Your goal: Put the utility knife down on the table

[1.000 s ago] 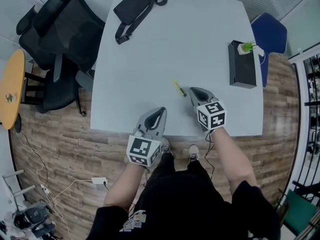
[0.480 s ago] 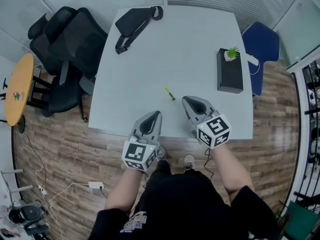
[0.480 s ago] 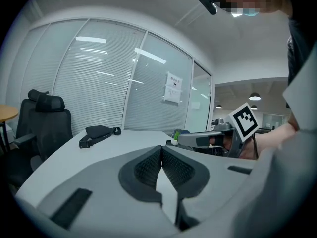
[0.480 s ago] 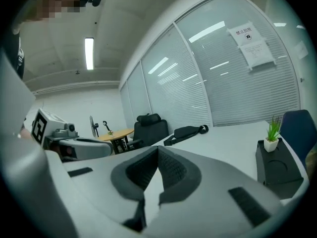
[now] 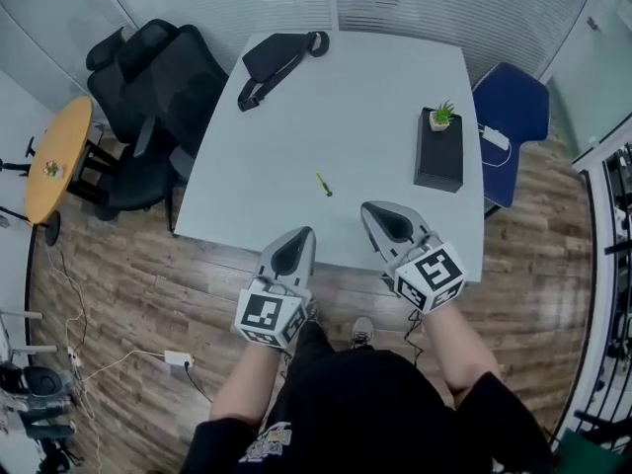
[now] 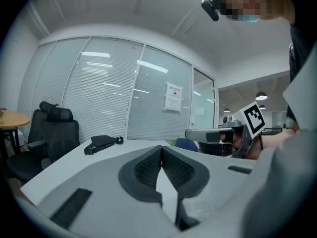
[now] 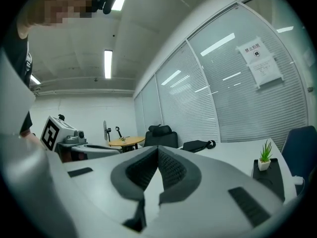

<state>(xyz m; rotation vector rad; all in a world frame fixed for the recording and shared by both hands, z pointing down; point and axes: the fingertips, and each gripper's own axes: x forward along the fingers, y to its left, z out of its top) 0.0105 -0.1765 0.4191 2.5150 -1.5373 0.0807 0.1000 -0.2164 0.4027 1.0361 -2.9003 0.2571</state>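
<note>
The utility knife [image 5: 322, 183], thin and yellow, lies flat on the pale grey table [image 5: 375, 97], near its middle, with nothing touching it. My right gripper [image 5: 372, 208] hangs over the table's near edge, a short way to the knife's right and nearer to me, jaws closed and empty [image 7: 158, 148]. Over the same edge, my left gripper [image 5: 305, 232] sits below the knife, also shut with nothing between its pads [image 6: 161, 148]. The knife is out of sight in both gripper views.
A black sling bag [image 5: 279, 57] lies at the table's far left. A black box [image 5: 438, 156] with a small potted plant [image 5: 440, 116] stands at the right. Black office chairs [image 5: 158, 87], a round wooden table [image 5: 57, 156] and a blue chair [image 5: 513, 107] surround the table.
Both grippers have drawn back from the knife toward the table's near edge, the right one most. The knife stays lying on the table.
</note>
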